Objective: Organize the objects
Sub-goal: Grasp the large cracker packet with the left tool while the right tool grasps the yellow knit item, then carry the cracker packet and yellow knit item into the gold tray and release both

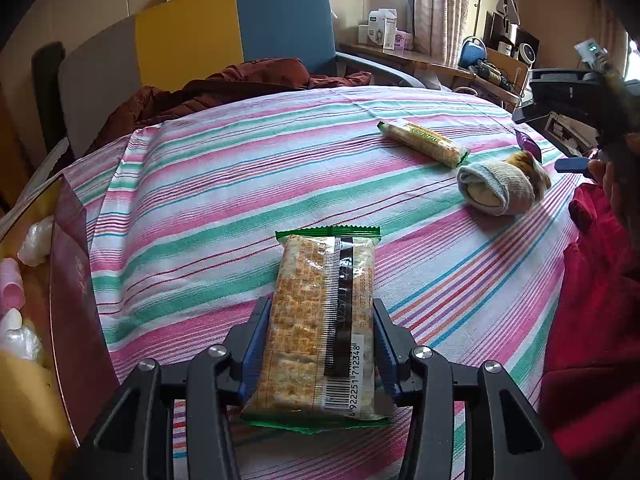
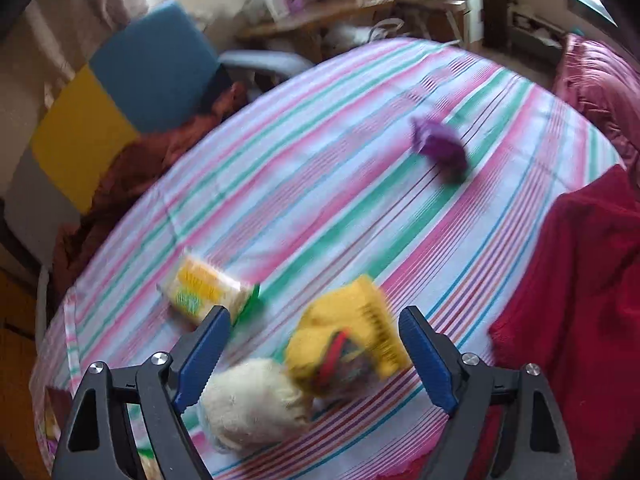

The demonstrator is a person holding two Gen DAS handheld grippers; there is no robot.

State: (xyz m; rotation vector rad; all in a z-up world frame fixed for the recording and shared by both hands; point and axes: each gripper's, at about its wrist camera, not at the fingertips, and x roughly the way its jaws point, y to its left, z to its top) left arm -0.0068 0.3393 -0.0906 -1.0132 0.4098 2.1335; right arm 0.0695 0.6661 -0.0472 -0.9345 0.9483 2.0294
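Crackers [image 1: 320, 320] are being squeezed by the left gripper [image 1: 320, 320]; right gripper [image 2: 314, 334] is hanging wide open over the socks [image 2: 348, 344] on the bed [image 1: 240, 168].

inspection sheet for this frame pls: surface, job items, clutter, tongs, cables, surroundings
Surface: striped cloth over a table.
Job's things: cracker packet held in the left tongs; second snack bar lying farther back; rolled grey sock touching a yellow sock roll; purple wrapper apart from them.
Clutter: dark red booklet and plastic bits at the left edge.
Tongs: left shut on the cracker packet; right tongs open above the two socks, pads clear of them; view blurred.
Cables: loose wires on the desk behind; none on the cloth.
Surroundings: blue and yellow chair, brown garment, red garment, curtained window.
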